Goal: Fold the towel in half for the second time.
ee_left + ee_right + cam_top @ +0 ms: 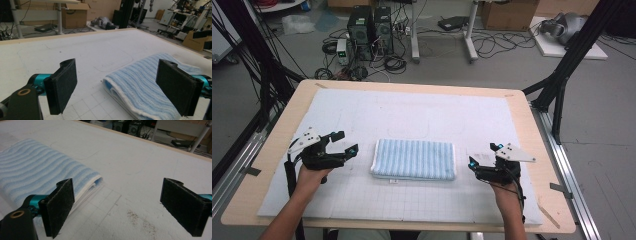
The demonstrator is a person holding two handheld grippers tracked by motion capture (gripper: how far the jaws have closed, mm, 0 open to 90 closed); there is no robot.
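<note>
Terry cloth, striped light blue and white, makes up the folded towel (414,159) lying flat at the middle of the white gridded mat (362,200), which covers the wooden table (277,132). The towel is folded into a neat rectangle of several layers, long side running left to right; a small label shows at its near edge.

Gripper state:
- Left gripper (343,143): jaws spread wide, nothing between them. It hovers just beside the towel's left short edge, apart from the cloth. In the left gripper view the towel (140,85) lies ahead, toward the right-hand jaw.
- Right gripper (484,155): jaws likewise wide and empty, near the towel's right short edge, not touching it. In the right gripper view the stacked layers (37,177) show at the towel's end, behind the left-hand jaw.

Handling estimate: the towel is judged light, soft and limp, with no stiffness of its own. It will sag and unfold if lifted by a single layer. The pile surface should give the pads good friction, so slipping is unlikely, and nothing here is fragile.

Recommended hold: pinch each short end across the full stack of layers, near the corners, both grippers together. For unfolding instead, take the top layer alone at its free edge.
</note>
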